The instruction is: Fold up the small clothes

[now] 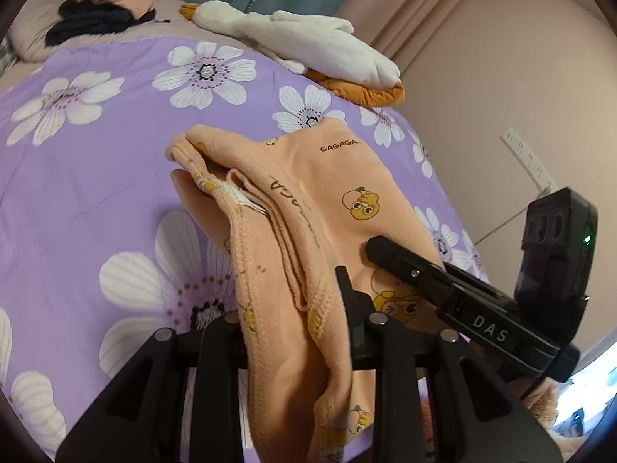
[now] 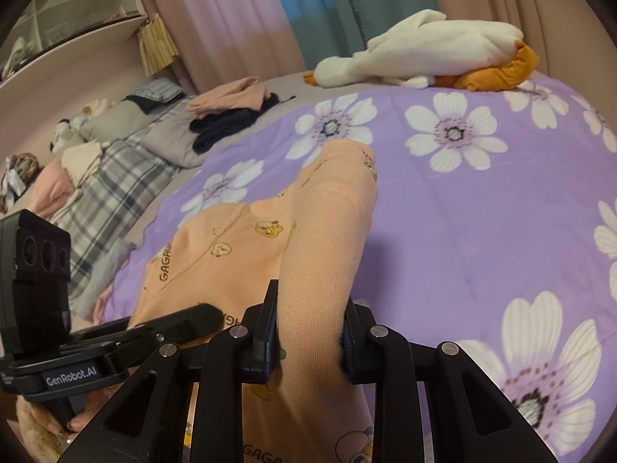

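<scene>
The peach duck-print garment (image 1: 308, 208) lies bunched on the purple flowered quilt (image 1: 96, 123) of the bed, part of it lifted; the left tongs (image 1: 297, 308) pinch a thick fold whose bulk hides one finger, and the right tongs (image 2: 310, 320) are pressed onto a raised ridge of the same cloth; its lower end is cut off below both cameras; a white and orange plush (image 2: 424, 54) lies well apart beyond it.
</scene>
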Demonstrator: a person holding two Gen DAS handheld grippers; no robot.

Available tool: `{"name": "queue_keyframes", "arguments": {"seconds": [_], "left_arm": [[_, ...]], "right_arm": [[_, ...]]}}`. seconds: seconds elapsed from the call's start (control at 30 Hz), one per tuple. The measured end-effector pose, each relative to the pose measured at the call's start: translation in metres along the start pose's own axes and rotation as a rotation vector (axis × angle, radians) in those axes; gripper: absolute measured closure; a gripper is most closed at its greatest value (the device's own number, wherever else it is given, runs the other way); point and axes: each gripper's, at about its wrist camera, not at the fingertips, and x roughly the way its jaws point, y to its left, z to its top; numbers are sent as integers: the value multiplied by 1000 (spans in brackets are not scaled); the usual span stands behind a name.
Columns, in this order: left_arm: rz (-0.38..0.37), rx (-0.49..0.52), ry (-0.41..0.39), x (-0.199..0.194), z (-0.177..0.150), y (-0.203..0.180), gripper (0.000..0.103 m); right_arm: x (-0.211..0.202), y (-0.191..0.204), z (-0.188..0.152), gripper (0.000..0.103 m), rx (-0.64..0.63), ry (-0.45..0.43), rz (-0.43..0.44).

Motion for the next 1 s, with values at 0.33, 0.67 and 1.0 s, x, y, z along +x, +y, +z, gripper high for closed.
{"name": "queue_keyframes", "arguments": {"seconds": [0.33, 0.67, 1.0], "left_arm": [[58, 35, 76, 66, 5, 13, 76], [162, -20, 227, 116, -16, 42, 68], [246, -42, 228, 101, -17, 41, 41]], "right_arm": [[35, -38, -1, 75, 38, 46, -52], [81, -69, -31, 75, 141, 203, -96], [76, -66, -31, 51, 118, 229, -201]]}}
